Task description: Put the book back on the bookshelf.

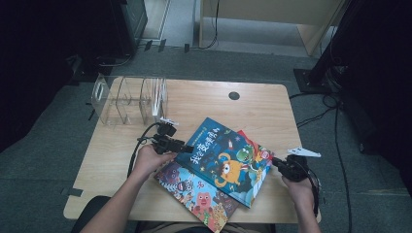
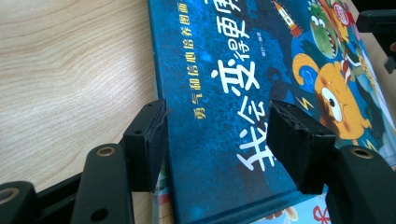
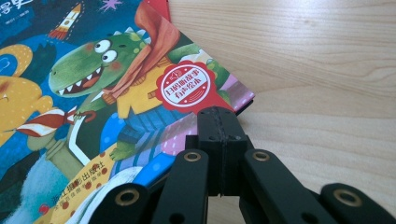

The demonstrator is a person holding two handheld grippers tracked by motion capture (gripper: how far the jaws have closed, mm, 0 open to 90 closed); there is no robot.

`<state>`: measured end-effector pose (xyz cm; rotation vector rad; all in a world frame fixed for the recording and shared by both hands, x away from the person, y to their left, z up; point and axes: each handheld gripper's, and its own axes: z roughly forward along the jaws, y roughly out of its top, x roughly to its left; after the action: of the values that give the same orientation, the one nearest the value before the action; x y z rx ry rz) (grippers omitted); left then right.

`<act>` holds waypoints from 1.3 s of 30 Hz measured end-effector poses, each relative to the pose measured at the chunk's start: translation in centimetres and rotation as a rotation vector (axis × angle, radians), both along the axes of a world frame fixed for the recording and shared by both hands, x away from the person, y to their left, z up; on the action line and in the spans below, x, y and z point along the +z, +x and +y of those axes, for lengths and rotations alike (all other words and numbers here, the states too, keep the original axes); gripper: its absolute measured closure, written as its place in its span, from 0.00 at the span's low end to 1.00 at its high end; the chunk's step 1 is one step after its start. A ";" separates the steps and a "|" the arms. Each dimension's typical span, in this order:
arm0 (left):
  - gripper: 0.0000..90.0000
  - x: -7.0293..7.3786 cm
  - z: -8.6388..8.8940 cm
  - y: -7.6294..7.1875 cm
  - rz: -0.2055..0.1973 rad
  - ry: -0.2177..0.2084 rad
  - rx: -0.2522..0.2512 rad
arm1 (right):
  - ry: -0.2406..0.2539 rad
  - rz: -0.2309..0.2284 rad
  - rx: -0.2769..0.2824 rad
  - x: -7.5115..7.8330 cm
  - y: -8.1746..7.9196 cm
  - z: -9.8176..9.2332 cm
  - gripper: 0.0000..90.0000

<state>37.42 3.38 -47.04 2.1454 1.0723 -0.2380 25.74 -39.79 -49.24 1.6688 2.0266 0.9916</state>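
Landmark for all positions: the blue picture book point(image 1: 225, 158), which lies face up on the wooden table point(image 1: 262, 109) in the near middle, skewed so its spine edge runs toward the person's left. Well to the far left of the blue book, at the table's back left corner, stands a clear acrylic rack point(image 1: 130, 98) with upright dividers. Just left of the blue book, the left hand point(image 1: 150, 160) brings in the left gripper point(image 1: 183, 145); in the left gripper view its jaws stand partly open and straddle the book's spine edge, one pad point(image 2: 145, 144) on the table side of that edge, the other pad point(image 2: 299, 144) over the cover among the white title characters. Cannot tell from this angle whether either pad presses on the cover; a gap shows between them, so no grip is recorded. Under the blue book, sticking out toward the near left, lies a second picture book point(image 1: 197, 191) with a pale, busy cover. A red corner point(image 1: 243, 133) of a further book shows from under the blue book's far right edge. At the blue book's right corner sits the right gripper point(image 1: 278, 162), held by the right hand point(image 1: 299, 187); in the right gripper view its jaws are fully closed, pad against pad, with nothing between them, and the tip lies right at the cover corner just below the red round seal point(image 3: 185, 88).
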 end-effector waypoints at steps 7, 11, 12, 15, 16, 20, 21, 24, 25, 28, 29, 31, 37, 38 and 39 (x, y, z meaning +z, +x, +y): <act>0.41 -0.2 0.7 -0.2 0.009 0.024 0.005 | -0.005 -0.014 0.025 -0.1 1.1 0.5 1.00; 0.41 -0.2 1.1 -0.3 0.019 0.032 0.011 | -0.002 -0.016 0.037 -0.1 1.6 0.8 1.00; 0.41 -0.2 1.2 -0.4 0.020 0.026 0.014 | -0.002 -0.018 0.045 -0.1 1.8 0.9 1.00; 0.41 -0.3 1.7 -0.5 0.020 0.025 0.035 | -0.003 -0.022 0.059 -0.2 2.3 1.3 1.00; 0.41 -0.3 1.8 -0.6 0.020 0.028 0.035 | -0.004 -0.022 0.062 -0.2 2.4 1.3 1.00; 0.42 -0.2 2.4 -0.9 0.008 0.034 0.046 | -0.003 -0.026 0.077 -0.2 2.9 1.8 1.00; 0.42 -0.2 2.4 -0.9 0.009 0.032 0.051 | -0.003 -0.026 0.083 -0.2 3.0 1.9 1.00; 0.41 -0.3 2.8 -1.0 0.014 0.037 0.053 | -0.004 -0.025 0.090 -0.2 3.3 2.2 1.00; 0.41 -0.3 2.9 -1.1 0.016 0.034 0.057 | -0.003 -0.025 0.095 -0.2 3.4 2.3 1.00; 0.41 -0.3 3.3 -1.2 0.015 0.038 0.062 | -0.002 -0.027 0.107 -0.2 3.7 2.6 1.00; 0.42 -0.3 3.3 -1.3 0.016 0.036 0.067 | -0.002 -0.026 0.109 -0.2 3.8 2.7 1.00; 0.42 -0.3 3.6 -1.3 0.015 0.038 0.070 | -0.001 -0.025 0.117 -0.2 3.9 2.9 1.00; 0.42 -0.4 4.1 -1.6 0.024 0.037 0.086 | -0.003 -0.017 0.146 -0.2 4.2 3.6 1.00; 0.42 -0.4 4.2 -1.6 0.022 0.041 0.085 | -0.006 -0.013 0.154 -0.2 4.2 3.7 1.00; 0.42 -0.4 4.3 -1.6 0.023 0.042 0.085 | -0.009 -0.018 0.161 -0.2 4.3 3.9 1.00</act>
<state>35.82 7.64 -47.44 2.1330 1.1889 -0.2018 30.02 -35.93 -49.45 1.5058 2.1783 1.0440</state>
